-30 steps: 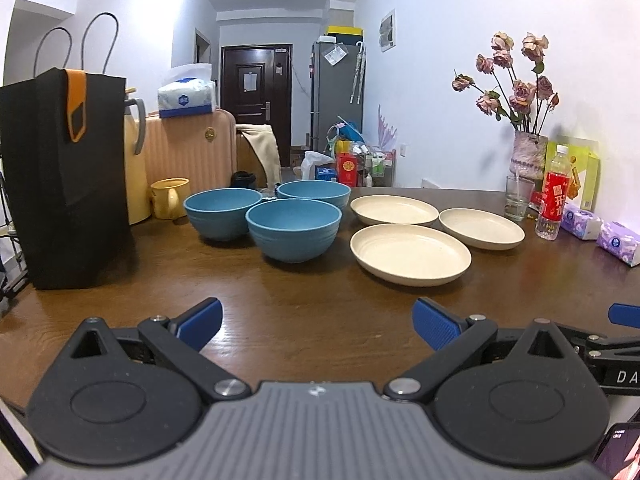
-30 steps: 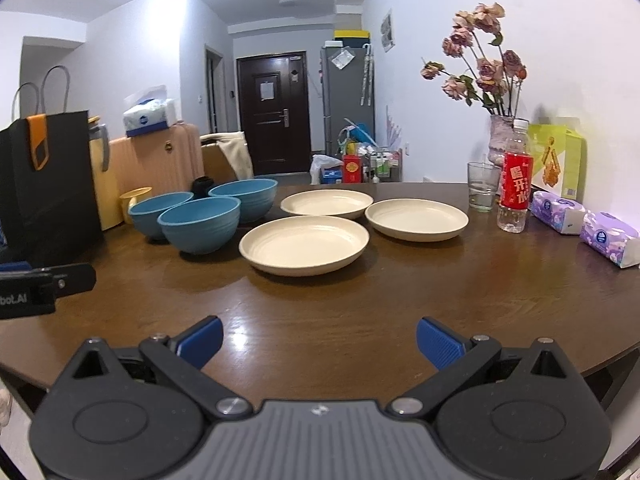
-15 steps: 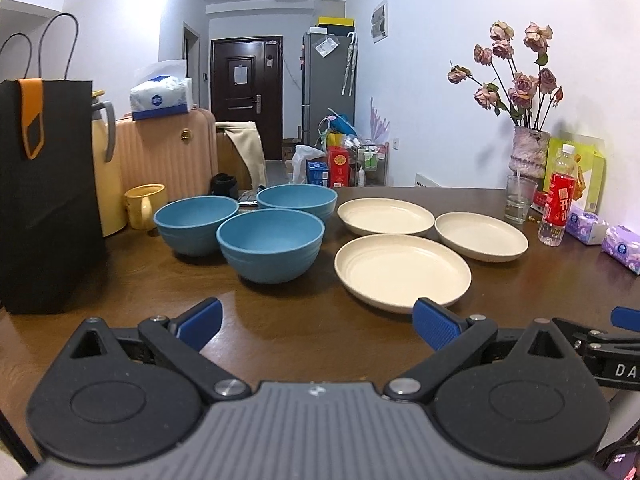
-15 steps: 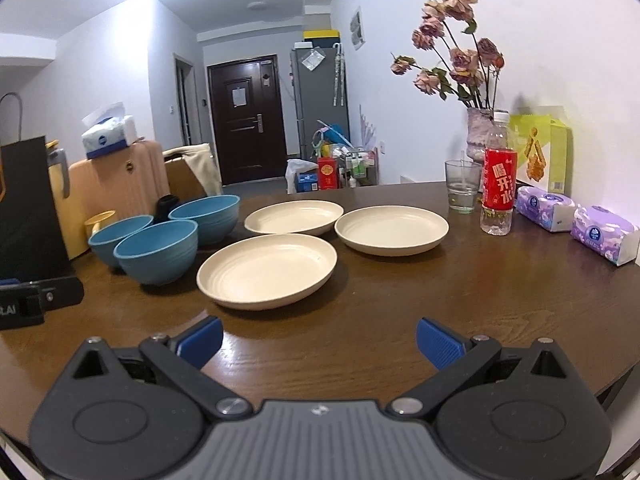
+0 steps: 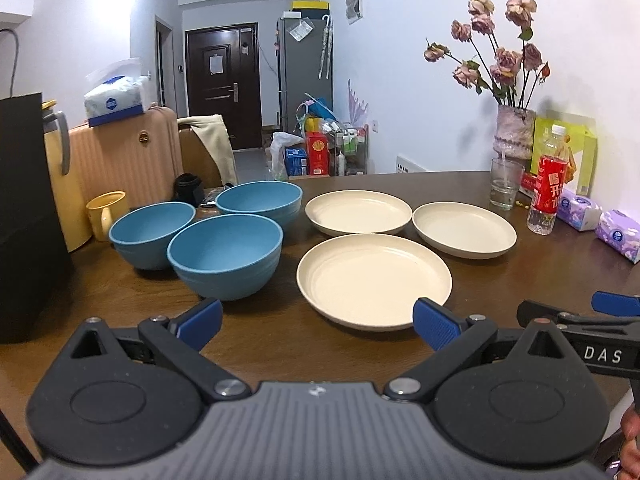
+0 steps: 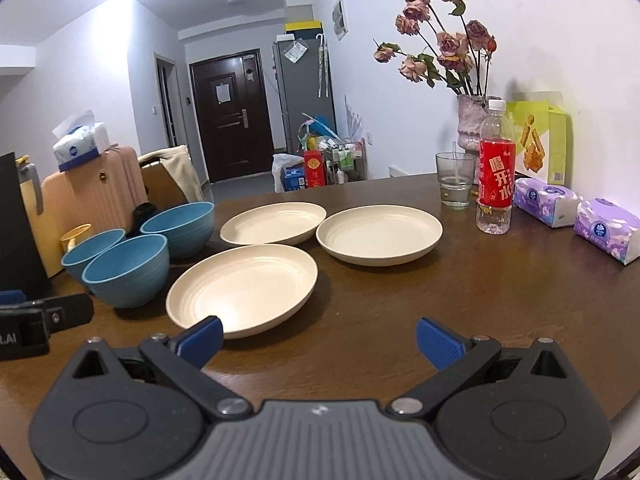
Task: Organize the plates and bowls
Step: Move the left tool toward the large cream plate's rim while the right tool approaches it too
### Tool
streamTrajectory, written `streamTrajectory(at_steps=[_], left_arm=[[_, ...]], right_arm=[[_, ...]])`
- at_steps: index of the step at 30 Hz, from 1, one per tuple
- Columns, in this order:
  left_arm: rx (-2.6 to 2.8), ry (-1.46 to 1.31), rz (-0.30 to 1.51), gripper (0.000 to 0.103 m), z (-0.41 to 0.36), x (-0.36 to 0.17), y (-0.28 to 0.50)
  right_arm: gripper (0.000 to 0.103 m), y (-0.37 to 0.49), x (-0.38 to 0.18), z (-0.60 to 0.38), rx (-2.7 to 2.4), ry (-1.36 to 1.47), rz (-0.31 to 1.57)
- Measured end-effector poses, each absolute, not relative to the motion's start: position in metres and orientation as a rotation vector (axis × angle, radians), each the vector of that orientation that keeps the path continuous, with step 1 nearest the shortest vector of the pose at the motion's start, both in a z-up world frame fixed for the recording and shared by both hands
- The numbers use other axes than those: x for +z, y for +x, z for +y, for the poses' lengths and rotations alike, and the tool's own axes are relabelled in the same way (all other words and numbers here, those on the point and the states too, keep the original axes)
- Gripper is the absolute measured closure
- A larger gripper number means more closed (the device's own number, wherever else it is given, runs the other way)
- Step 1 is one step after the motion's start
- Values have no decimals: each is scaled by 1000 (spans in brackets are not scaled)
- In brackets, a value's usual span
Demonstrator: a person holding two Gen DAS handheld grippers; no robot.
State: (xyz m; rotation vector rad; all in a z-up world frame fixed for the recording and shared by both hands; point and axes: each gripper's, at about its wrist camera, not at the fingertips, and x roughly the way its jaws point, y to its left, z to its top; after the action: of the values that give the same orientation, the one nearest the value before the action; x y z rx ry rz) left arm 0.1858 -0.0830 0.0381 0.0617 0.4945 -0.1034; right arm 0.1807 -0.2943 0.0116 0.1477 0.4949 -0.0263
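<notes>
Both tools stand wide open and hold nothing: the left tool (image 5: 318,314) sits low in the left wrist view with its blue fingertips (image 5: 200,320) spread over the near edge of the brown bench (image 5: 280,340), and the right tool (image 6: 318,338) sits the same way low in the right wrist view. Three blue bowls lie in a cluster at centre left of the left view: the nearest bowl (image 5: 225,260), a second bowl (image 5: 151,234) to its left and a third bowl (image 5: 259,202) behind, set close together. Three cream plates lie to their right, each flat on the bench: the nearest plate (image 5: 374,278) at frame centre, a far plate (image 5: 358,212) above it, and a right plate (image 5: 464,229). At the right edge of the frame stand a drinking glass (image 5: 506,184), a red-labelled water bottle (image 5: 550,184) and a vase of dried roses (image 5: 515,132).
</notes>
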Motion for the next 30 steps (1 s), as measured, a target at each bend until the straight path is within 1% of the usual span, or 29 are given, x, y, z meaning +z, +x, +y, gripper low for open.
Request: streamTrajectory(at_steps=[12, 23, 30], left_arm=[[-76, 4, 658, 0, -97, 35, 256], [-9, -157, 863, 0, -94, 7, 330], [29, -217, 915, 0, -84, -5, 360]], right_arm=[[0, 261, 20, -325, -6, 179, 564], [0, 355, 1, -334, 78, 217, 712], [2, 397, -19, -340, 116, 322, 784]])
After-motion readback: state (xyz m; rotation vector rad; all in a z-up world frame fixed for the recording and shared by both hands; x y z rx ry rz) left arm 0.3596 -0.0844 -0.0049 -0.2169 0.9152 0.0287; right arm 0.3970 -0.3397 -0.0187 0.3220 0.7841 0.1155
